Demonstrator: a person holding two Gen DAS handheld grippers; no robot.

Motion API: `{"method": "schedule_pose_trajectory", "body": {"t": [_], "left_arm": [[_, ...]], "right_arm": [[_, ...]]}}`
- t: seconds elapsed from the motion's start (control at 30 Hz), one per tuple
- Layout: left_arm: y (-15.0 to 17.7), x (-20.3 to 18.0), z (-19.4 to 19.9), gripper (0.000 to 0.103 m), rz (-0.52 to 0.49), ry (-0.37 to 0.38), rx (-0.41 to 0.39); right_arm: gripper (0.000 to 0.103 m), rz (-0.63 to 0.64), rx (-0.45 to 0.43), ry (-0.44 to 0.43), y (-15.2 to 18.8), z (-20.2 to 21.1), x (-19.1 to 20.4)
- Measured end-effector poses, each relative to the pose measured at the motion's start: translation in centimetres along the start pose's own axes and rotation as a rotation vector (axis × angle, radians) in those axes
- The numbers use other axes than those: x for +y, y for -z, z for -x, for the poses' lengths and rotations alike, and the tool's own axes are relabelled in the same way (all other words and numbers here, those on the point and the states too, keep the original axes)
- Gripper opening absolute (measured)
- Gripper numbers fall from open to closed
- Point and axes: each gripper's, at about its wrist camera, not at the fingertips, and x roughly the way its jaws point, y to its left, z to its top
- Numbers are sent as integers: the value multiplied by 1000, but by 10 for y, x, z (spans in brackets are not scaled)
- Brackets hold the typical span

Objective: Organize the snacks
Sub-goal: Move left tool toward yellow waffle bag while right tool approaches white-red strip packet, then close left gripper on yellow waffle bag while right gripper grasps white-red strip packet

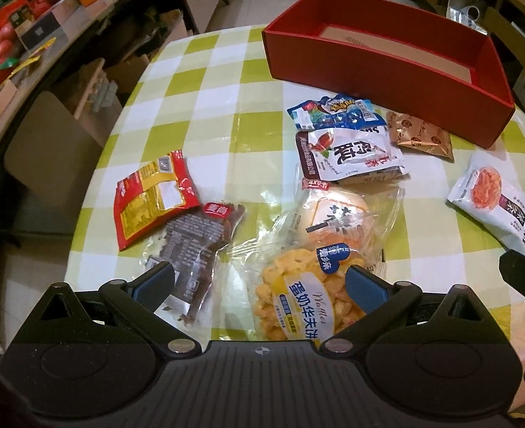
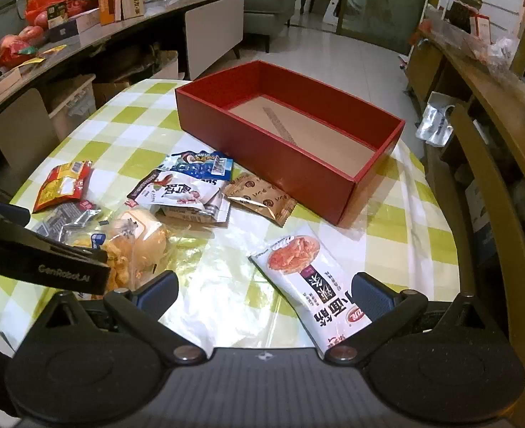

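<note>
An empty red box point(image 1: 387, 67) point(image 2: 280, 157) stands at the far side of the checked table. Snack packets lie in front of it: a blue one point(image 1: 335, 112), a white one point(image 1: 348, 155), a brown one point(image 1: 419, 135) point(image 2: 259, 198), a red and yellow one point(image 1: 148, 196) point(image 2: 64, 183), a dark one point(image 1: 194, 246). My left gripper point(image 1: 259, 285) is open over a yellow waffle bag point(image 1: 305, 285) and a clear bun bag point(image 1: 337, 214). My right gripper point(image 2: 264, 294) is open, with a white noodle-snack packet point(image 2: 309, 278) point(image 1: 498, 203) lying by its right finger.
The table's point(image 1: 205, 100) green and white cloth ends at rounded edges on the left and far side. A long cluttered counter point(image 2: 84, 35) runs along the left. A wooden chair point(image 2: 494, 192) stands close on the right. The left gripper's body point(image 2: 41, 260) shows in the right wrist view.
</note>
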Motion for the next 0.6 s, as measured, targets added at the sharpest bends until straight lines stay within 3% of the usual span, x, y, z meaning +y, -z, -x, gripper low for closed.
{"method": "schedule_pose_trajectory", "body": {"t": [0.2, 0.6], "left_arm": [[-1, -3, -5, 103, 43, 46, 31], [6, -24, -28, 103, 54, 47, 92]], "right_arm": [[103, -9, 3, -5, -1, 0, -1], [103, -24, 21, -13, 2, -2, -7]]}}
